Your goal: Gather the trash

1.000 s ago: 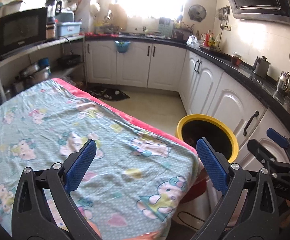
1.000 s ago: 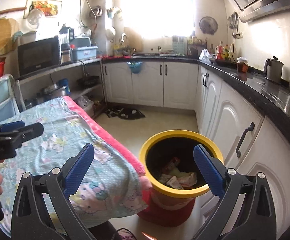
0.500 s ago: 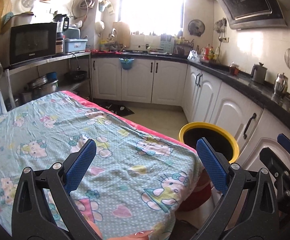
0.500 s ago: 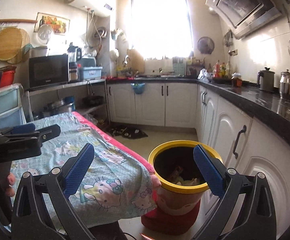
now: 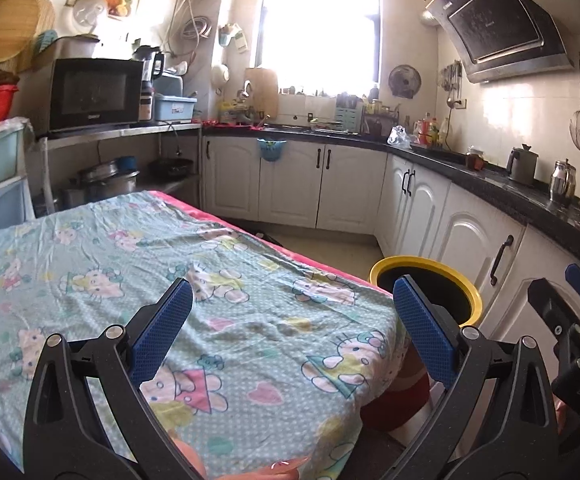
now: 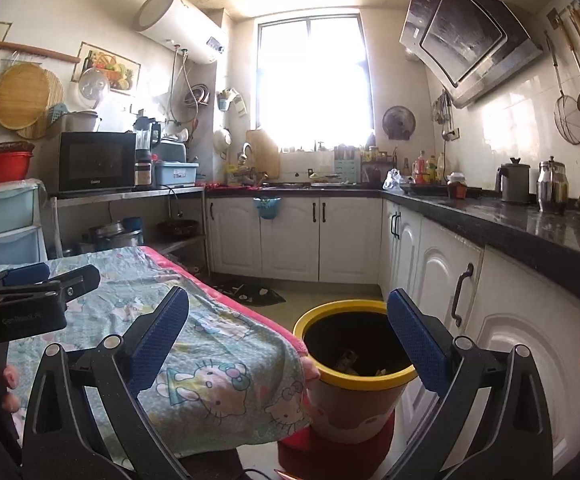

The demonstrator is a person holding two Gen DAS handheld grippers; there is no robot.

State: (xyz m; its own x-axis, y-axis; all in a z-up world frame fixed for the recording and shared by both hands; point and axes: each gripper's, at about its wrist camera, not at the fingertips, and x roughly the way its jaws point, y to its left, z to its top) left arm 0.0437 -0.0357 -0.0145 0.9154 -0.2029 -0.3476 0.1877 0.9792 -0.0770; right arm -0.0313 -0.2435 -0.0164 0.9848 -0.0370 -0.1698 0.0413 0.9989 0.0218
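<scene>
— How does the bin look?
— Yellow-rimmed trash bin (image 6: 354,354), black inside, crumpled scraps (image 6: 348,360) at the bottom, standing on the floor between the cloth-covered table (image 5: 137,264) and white cabinets (image 6: 430,264).
— The claws?
— Left gripper (image 5: 290,330) and right gripper (image 6: 287,330) both spread wide, holding nothing.

Home kitchen, as far as I can see from my feeds. White cabinets (image 6: 290,236) run under a black countertop (image 6: 510,220); range hood (image 6: 466,40) on the right wall, microwave (image 6: 95,160) on a steel shelf, water heater (image 6: 177,26) overhead. Ladles and a strainer (image 6: 570,118) hang on tile (lived-in, cluttered). Cartoon-print cloth (image 5: 169,280) covers a table.
</scene>
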